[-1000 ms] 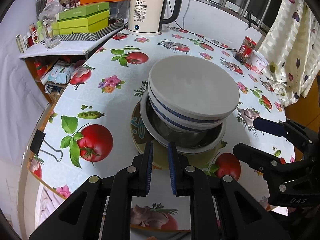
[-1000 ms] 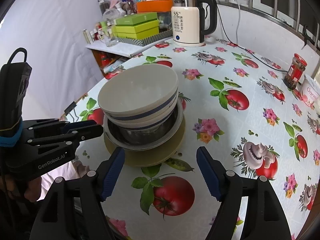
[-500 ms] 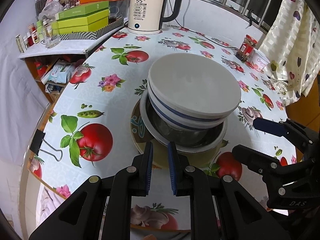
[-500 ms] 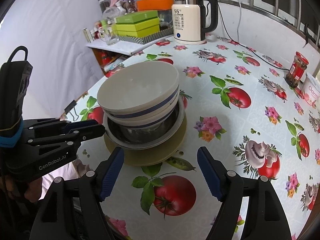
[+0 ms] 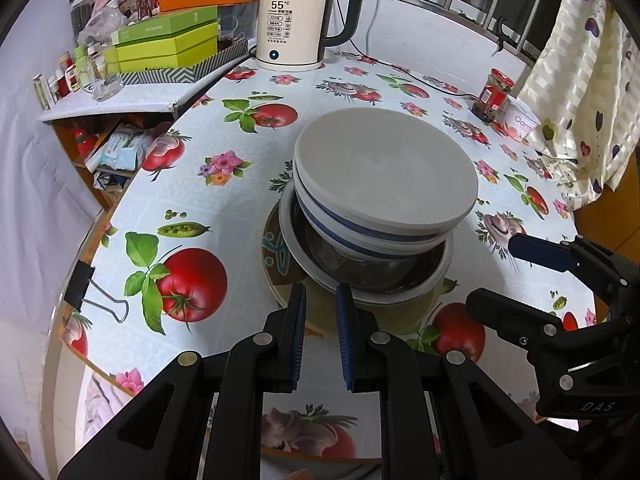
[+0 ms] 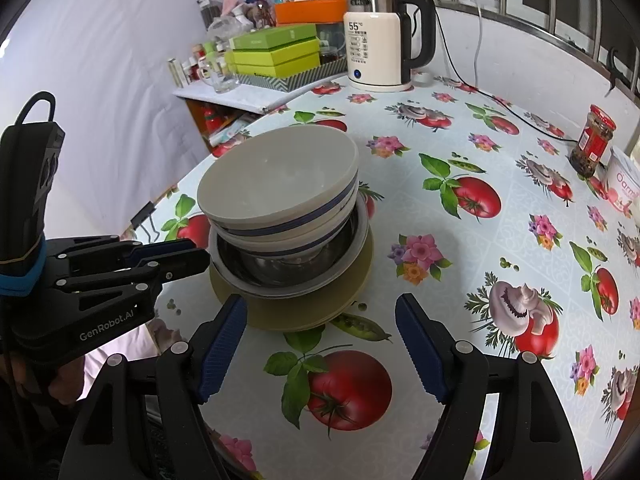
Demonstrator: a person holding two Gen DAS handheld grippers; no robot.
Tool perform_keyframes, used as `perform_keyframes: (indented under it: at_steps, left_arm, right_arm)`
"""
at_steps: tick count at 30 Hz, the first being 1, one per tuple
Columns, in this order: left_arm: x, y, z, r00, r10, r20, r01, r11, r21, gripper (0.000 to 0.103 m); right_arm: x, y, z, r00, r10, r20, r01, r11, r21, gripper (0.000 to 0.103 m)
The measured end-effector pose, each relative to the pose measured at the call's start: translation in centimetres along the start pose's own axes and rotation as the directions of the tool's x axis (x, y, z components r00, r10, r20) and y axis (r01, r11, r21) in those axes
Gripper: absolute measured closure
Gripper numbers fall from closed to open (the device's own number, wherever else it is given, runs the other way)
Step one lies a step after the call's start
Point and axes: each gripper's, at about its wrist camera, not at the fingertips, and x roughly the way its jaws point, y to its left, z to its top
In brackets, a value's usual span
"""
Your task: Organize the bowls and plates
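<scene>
A stack stands on the table's near left part: two white bowls with blue bands nested in a steel bowl, on a tan plate. My left gripper has its jaws nearly together with a narrow gap, empty, just in front of the plate's near edge; it also shows in the right wrist view beside the stack. My right gripper is wide open and empty, near the plate's front edge; it also shows at the right of the left wrist view.
A white kettle stands at the back with its cord. A red-lidded jar and a white tub stand at the right. Green boxes sit on a side shelf. A binder clip holds the cloth's edge.
Both grippers have eased slightly closer to the stack. The jaws and the stack have not changed.
</scene>
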Motion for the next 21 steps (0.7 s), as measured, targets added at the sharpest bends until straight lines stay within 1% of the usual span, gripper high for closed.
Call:
perform_keyframes:
  at_steps: [21]
  left_arm:
    - [0.05, -0.36, -0.34, 1.000, 0.002, -0.005, -0.002, 1.000, 0.012, 0.087]
  right_arm:
    - [0.01, 0.31, -0.14, 1.000, 0.004, -0.005, -0.004, 1.000, -0.005, 0.025]
